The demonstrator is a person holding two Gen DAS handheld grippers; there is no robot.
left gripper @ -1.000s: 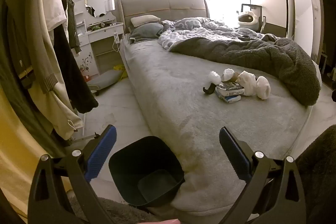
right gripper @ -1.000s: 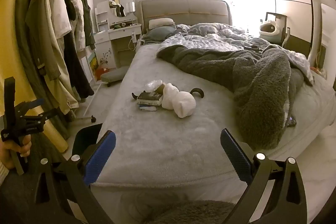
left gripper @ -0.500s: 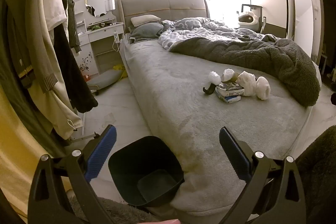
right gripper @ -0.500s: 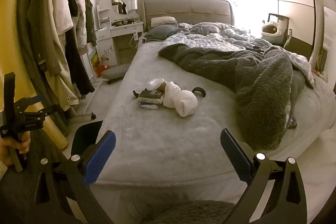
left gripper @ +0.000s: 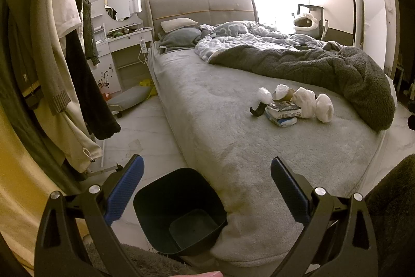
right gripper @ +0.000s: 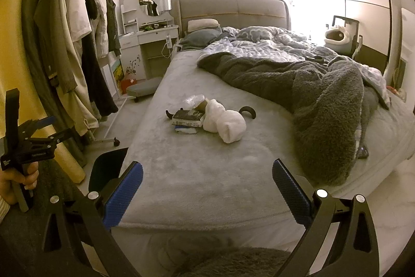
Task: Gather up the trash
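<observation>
While both tools are held at the foot of the bed (left gripper: 207, 105), neither grips anything. Positions below are given relative to the bed, read from left to right.

Left of the bed, coats (left gripper: 52, 56) hang from a rack, and a white dressing table (right gripper: 150, 43) with a round mirror stands beside the headboard. On the floor against the bed's near left corner sits the dark bin (left gripper: 179, 212), its mouth showing a bare bottom; in the left wrist view it lies low between the fingers, closer to the left blue pad (left gripper: 124, 188).

The left gripper (left gripper: 206, 188) has its fingers spread wide, with only bin and mattress edge between them. In the right wrist view the same tool (right gripper: 31, 142) appears at the bed's left side, held in a hand (right gripper: 13, 183).

On the bed's middle, toward its foot, lies the trash pile (right gripper: 207, 118): crumpled white tissues, small printed packets and a dark curved piece, touching one another. It lies well beyond both sets of fingertips, apart from them.

The right gripper (right gripper: 207, 186) is likewise wide open over the bare grey cover.

Right of the pile, a dark fleece blanket (right gripper: 324, 105) lies heaped on the bed.
</observation>
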